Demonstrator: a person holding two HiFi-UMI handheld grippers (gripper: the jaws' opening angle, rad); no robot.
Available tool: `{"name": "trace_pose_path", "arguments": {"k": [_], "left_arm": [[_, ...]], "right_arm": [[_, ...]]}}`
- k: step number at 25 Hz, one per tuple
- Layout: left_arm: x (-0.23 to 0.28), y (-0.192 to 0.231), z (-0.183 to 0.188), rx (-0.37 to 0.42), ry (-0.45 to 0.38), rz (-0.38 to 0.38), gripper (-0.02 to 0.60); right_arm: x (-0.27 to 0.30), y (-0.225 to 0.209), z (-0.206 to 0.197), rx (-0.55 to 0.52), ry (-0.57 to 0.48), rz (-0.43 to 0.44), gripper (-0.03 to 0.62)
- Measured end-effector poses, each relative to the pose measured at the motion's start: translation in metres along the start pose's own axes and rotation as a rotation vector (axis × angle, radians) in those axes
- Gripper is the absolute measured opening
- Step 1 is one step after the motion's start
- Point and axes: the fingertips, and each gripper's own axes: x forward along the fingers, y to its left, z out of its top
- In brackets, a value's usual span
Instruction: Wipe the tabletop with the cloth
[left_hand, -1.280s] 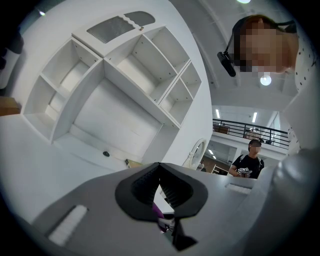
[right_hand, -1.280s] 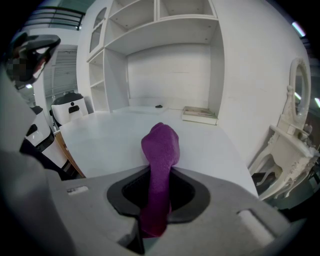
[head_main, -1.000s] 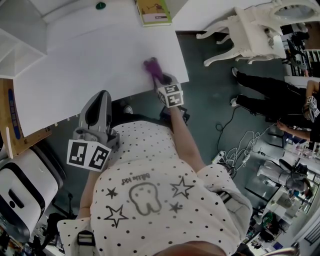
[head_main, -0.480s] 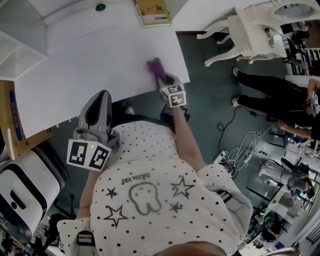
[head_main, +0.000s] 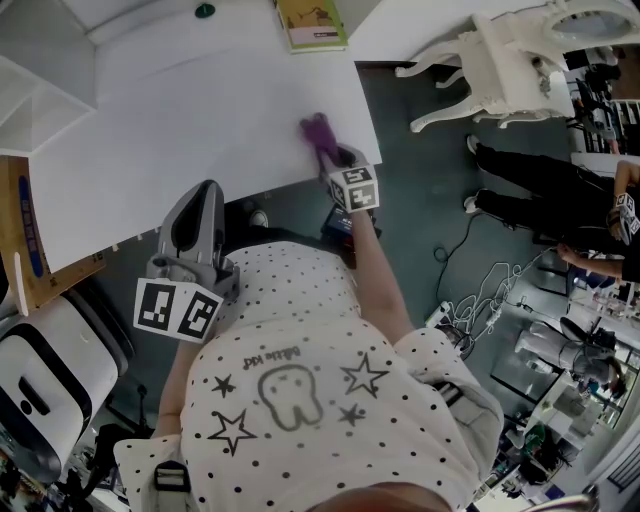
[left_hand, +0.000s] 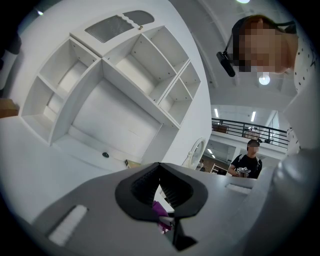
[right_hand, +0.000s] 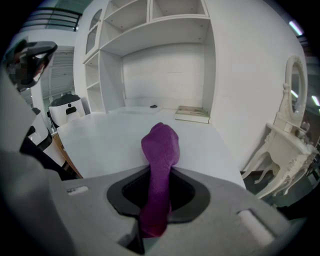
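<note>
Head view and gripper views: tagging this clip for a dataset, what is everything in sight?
tabletop: one, white, ahead of the person
cloth: one, purple, on the tabletop near its right front corner
book: one, yellow-green, far table edge
round object: one, dark green, far table edge
shelf unit: one, white, behind the table
ornate furniture: one piece, white, right of the table
appliance: one, white and black, lower left
bystander: at least one, dark clothes, far right
left gripper: one, grey, shut and empty, at the near table edge
right gripper: one, grey, shut on the cloth
</note>
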Motion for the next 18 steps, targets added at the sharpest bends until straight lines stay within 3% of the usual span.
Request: {"name": "trace_pose_path", "arguments": {"k": [18], "left_arm": [[-0.003, 0.006, 0.002, -0.005, -0.011, 0.010, -0.005]], "right_arm": [[-0.002, -0.018, -0.005, -0.006, 0.020, -0.018, 0.074]]}}
